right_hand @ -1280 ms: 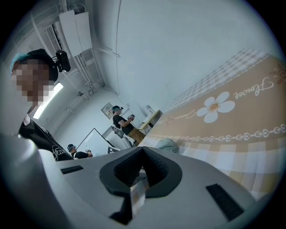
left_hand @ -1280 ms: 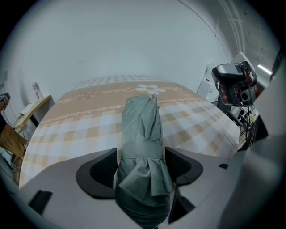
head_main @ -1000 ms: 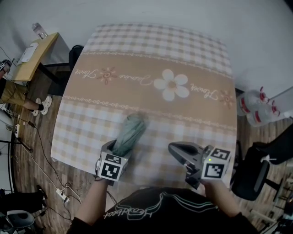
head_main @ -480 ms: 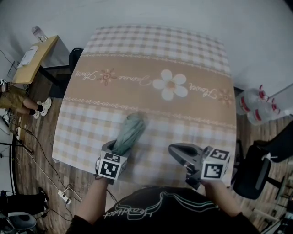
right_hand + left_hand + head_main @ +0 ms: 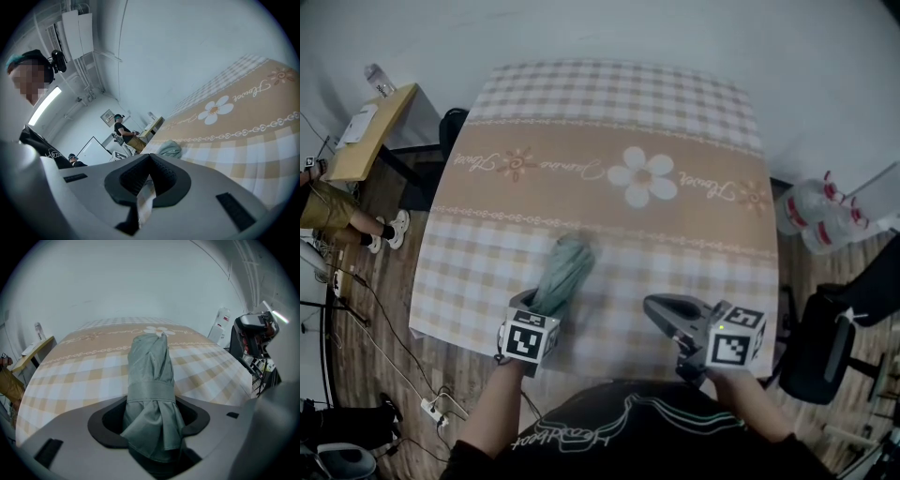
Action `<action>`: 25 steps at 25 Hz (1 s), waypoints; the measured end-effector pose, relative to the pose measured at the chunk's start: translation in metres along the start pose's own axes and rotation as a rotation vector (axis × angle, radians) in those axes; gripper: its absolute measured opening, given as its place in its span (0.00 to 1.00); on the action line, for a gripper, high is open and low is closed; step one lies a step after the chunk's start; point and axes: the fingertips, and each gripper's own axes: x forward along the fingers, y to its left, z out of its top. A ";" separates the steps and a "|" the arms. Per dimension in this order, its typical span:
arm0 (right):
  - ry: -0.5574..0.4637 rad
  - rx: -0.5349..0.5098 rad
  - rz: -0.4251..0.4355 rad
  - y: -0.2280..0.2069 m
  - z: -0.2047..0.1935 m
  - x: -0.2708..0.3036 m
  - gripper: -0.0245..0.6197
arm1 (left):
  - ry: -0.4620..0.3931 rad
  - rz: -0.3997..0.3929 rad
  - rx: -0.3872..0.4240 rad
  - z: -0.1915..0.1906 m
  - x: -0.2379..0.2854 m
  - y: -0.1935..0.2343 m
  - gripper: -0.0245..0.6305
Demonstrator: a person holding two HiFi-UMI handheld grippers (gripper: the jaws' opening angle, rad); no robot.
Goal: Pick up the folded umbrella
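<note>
There is one folded umbrella (image 5: 563, 274) and one table (image 5: 609, 94). There are two grippers: the left gripper (image 5: 536, 306), its jaws closing with the umbrella between them, and the right gripper (image 5: 660, 307). The cloth carries one large white flower (image 5: 642, 175) and two small orange flowers (image 5: 517, 161). Around the table are one wooden desk (image 5: 370, 127), one black chair (image 5: 825, 347) and at least two water jugs (image 5: 806, 208).

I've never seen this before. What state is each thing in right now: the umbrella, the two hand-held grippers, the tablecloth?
Folded umbrella: folded and strapped shut, lying on the tablecloth, near end between the left jaws.
Left hand-held gripper: jaws closing around the umbrella, not yet lifting it.
Right hand-held gripper: jaws together, nothing between them.
Tablecloth: spread flat.
</note>
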 end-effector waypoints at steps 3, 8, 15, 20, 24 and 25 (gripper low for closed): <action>-0.025 0.022 -0.013 0.001 0.001 -0.004 0.05 | -0.006 -0.015 -0.031 0.000 -0.003 -0.003 0.44; -0.033 0.021 -0.017 0.008 -0.003 -0.008 0.05 | -0.040 -0.062 -0.071 0.005 -0.014 -0.015 0.44; -0.057 0.011 -0.004 0.031 -0.010 -0.007 0.05 | -0.130 -0.103 -0.104 0.012 -0.056 -0.034 0.44; -0.092 -0.026 -0.010 0.052 -0.009 -0.011 0.05 | -0.231 -0.133 -0.125 0.022 -0.103 -0.043 0.44; -0.108 -0.062 0.002 0.076 -0.013 -0.014 0.05 | -0.312 -0.172 -0.154 0.029 -0.143 -0.056 0.44; -0.113 -0.071 0.005 0.084 -0.014 -0.016 0.05 | -0.328 -0.182 -0.161 0.029 -0.152 -0.059 0.44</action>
